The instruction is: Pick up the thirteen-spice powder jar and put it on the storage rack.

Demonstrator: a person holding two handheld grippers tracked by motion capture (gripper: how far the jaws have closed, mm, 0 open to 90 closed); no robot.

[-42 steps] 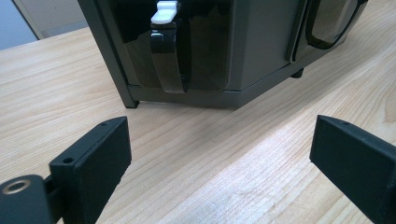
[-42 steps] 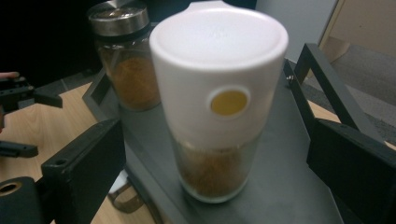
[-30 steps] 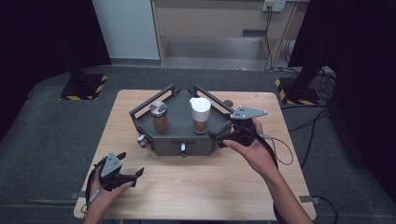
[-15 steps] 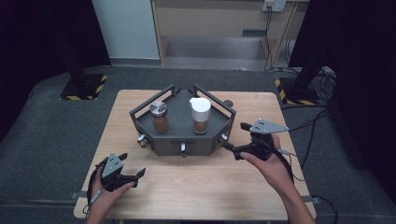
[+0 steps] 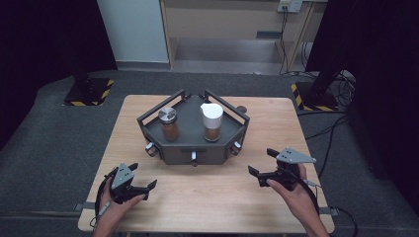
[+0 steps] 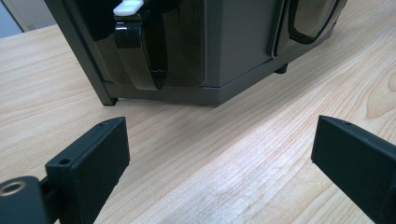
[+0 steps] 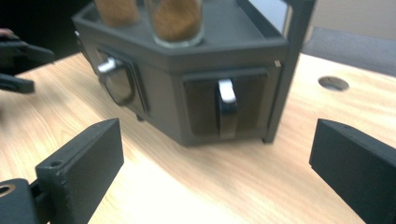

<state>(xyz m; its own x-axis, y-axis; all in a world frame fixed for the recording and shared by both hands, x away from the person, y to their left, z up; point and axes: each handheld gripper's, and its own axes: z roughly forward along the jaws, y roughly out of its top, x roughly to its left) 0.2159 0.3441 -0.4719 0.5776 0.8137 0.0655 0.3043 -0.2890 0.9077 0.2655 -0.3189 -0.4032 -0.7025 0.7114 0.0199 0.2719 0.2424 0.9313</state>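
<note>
Both grippers sit low over the table (image 5: 276, 113) on the near side, each with its jaws spread wide and nothing between them. The left gripper (image 5: 132, 183) hangs near the front left corner, facing the rack's (image 5: 193, 129) left drawer handle (image 6: 140, 56). The right gripper (image 5: 269, 169) hovers off the rack's front right face, looking at the handle (image 7: 227, 108) there. The rack stands mid-table, well apart from both. On its top deck two jars stand upright: one with a metal lid (image 5: 168, 123) on the left, one with a white lid (image 5: 211, 121) on the right, both holding brown powder. All drawers look closed. By my reading, the jars are already placed, or nothing has begun; neither hand is engaged, so whatever is left has no grip on it yet.
</note>
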